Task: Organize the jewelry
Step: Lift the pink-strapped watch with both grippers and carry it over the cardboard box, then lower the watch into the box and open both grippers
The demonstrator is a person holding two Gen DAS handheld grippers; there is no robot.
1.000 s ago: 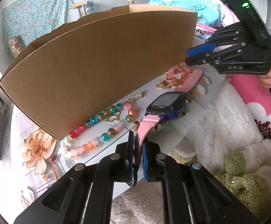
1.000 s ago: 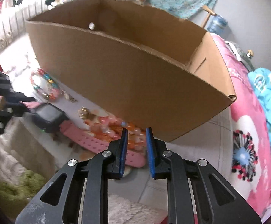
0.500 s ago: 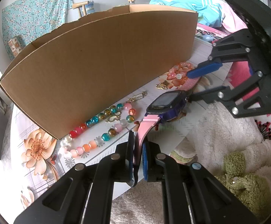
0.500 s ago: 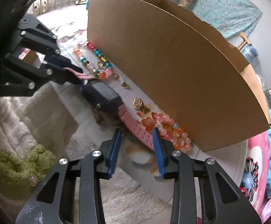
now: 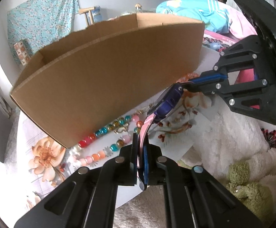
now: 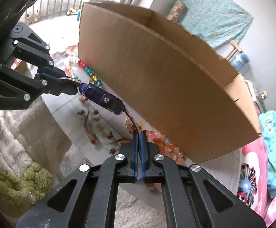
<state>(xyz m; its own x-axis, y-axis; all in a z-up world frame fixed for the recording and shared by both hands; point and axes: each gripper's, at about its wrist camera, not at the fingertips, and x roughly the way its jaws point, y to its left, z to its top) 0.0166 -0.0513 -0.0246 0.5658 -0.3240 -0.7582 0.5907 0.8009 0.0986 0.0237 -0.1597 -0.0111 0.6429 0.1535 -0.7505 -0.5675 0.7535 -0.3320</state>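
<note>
A watch [image 5: 168, 99] with a purple body and pink strap hangs in the air between my two grippers, tilted on edge above the floral tabletop [image 5: 43, 155]. My left gripper [image 5: 140, 152] is shut on one pink strap end. In the right wrist view, my right gripper [image 6: 139, 133] is closing tight on the other strap end, its pads pressing it. The watch [image 6: 102, 98] stretches from there to the left gripper [image 6: 69, 84]. A large open cardboard box [image 5: 109, 72] stands just behind. A multicoloured bead bracelet [image 5: 107, 131] lies at its foot.
Pink and orange beads [image 6: 164, 142] and small gold pieces [image 6: 128, 122] lie on the table against the box [image 6: 166, 79]. A white fluffy blanket [image 5: 223, 142] with a green plush toy [image 5: 251, 190] borders the table's near side. Pink floral bedding [image 6: 251, 171] lies to the right.
The right gripper came in from the right, opened around the far strap end and shut on it. The watch has risen off the table and tipped on edge. The left gripper kept its grip.
</note>
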